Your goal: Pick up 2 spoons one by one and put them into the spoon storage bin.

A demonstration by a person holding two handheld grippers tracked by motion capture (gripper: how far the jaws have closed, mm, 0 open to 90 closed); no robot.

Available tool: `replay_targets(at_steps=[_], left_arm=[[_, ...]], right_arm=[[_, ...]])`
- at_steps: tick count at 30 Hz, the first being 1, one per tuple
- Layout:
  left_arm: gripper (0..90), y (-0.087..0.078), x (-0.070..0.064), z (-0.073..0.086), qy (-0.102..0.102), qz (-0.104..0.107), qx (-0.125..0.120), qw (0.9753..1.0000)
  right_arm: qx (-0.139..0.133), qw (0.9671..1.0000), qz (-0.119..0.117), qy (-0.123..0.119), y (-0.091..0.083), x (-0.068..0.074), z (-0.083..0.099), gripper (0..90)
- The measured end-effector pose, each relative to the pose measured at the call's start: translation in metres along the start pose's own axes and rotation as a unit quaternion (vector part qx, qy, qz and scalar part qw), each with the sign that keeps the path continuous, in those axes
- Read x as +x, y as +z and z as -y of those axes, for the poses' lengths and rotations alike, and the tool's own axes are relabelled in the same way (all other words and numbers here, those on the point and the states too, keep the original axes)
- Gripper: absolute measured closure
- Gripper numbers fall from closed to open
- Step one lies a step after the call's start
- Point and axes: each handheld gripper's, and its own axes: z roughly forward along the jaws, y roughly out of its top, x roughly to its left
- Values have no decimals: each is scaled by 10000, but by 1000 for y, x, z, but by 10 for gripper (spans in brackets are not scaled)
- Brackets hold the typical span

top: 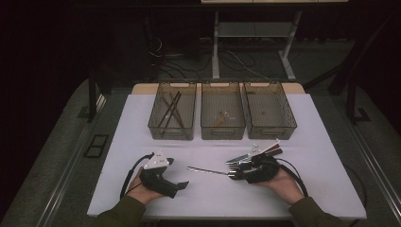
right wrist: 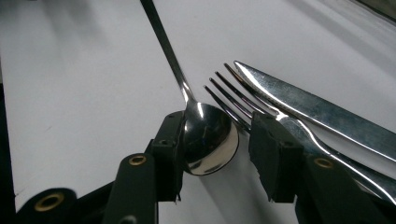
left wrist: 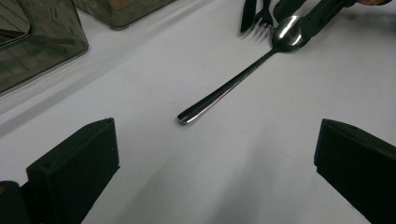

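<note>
A steel spoon (top: 208, 170) lies on the white table (top: 142, 132), handle pointing left. My right gripper (right wrist: 215, 154) has its jaws on either side of the spoon's bowl (right wrist: 208, 140). The left pad (right wrist: 168, 154) touches the bowl and a narrow gap shows at the right pad (right wrist: 273, 158). A fork (right wrist: 229, 100) and a knife (right wrist: 317, 112) lie just beside that gripper, the fork's tines passing behind the right pad. My left gripper (top: 182, 185) rests open near the front edge with nothing between its fingers. The spoon's handle tip (left wrist: 187, 116) points toward it.
Three mesh bins stand in a row at the back of the table. The left bin (top: 172, 111) holds several dark chopsticks, the middle bin (top: 222, 111) a small wooden piece, and the right bin (top: 269, 109) looks bare. Cables trail from both grippers.
</note>
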Motion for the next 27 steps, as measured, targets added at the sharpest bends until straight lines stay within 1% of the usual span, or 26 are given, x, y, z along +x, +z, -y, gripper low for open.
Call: replay_targets(at_steps=[10, 15, 17, 20, 27], left_arm=[[0, 0, 0, 0, 17, 2, -3, 10000], [0, 0, -1, 0, 25, 12, 8, 10000], [0, 0, -1, 0, 39, 15, 20, 10000], [0, 0, -1, 0, 44, 11, 30, 10000], [0, 0, -1, 0, 45, 7, 27, 10000]], right_arm=[[89, 9999, -41, -92, 2, 3, 2, 601], [129, 9996, -41, -238, 2, 4, 2, 633], [159, 9993, -2, -347, 2, 5, 2, 647], [174, 9989, 36, -425, 2, 6, 2, 671], [209, 9986, 35, -495, 0, 7, 3, 729]])
